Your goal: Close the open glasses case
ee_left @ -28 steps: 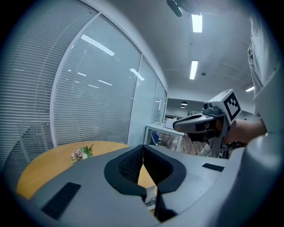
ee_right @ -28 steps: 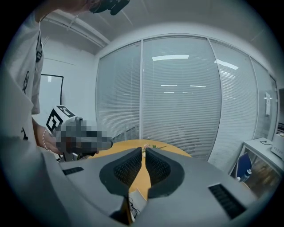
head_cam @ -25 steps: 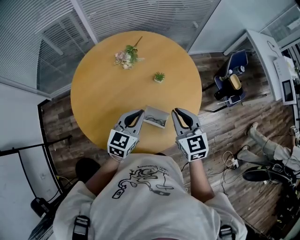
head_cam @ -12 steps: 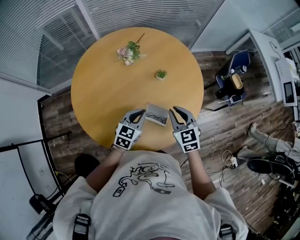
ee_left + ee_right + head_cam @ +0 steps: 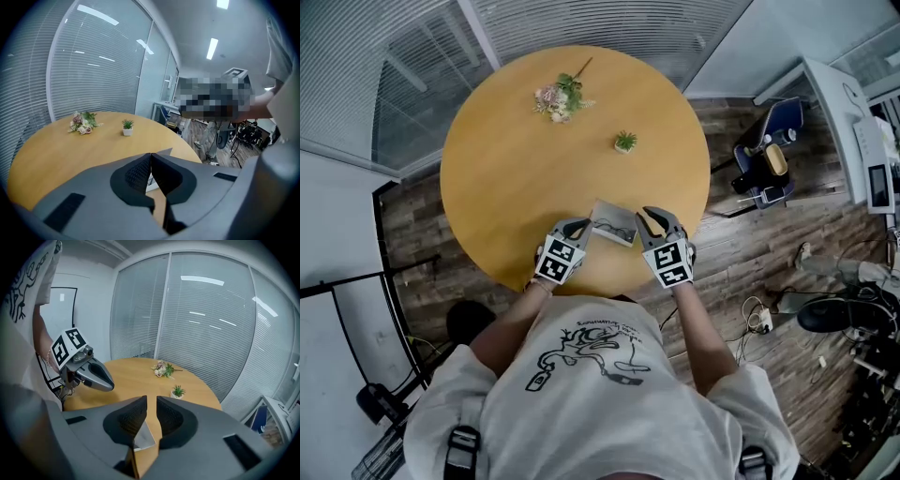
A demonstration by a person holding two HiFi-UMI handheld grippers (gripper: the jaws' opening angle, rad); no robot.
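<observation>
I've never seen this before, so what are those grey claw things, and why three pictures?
No robot here: a person holds a grey two-jaw gripper in each hand. One picture comes from a camera on the person's head, looking down; the other two come from cameras riding on the grippers. On the round yellow wooden table lie a small grey open glasses case, a tiny green potted plant and a bunch of pink flowers. The left gripper is shut and empty. The right gripper has just been opening its jaws, with nothing between them.
</observation>
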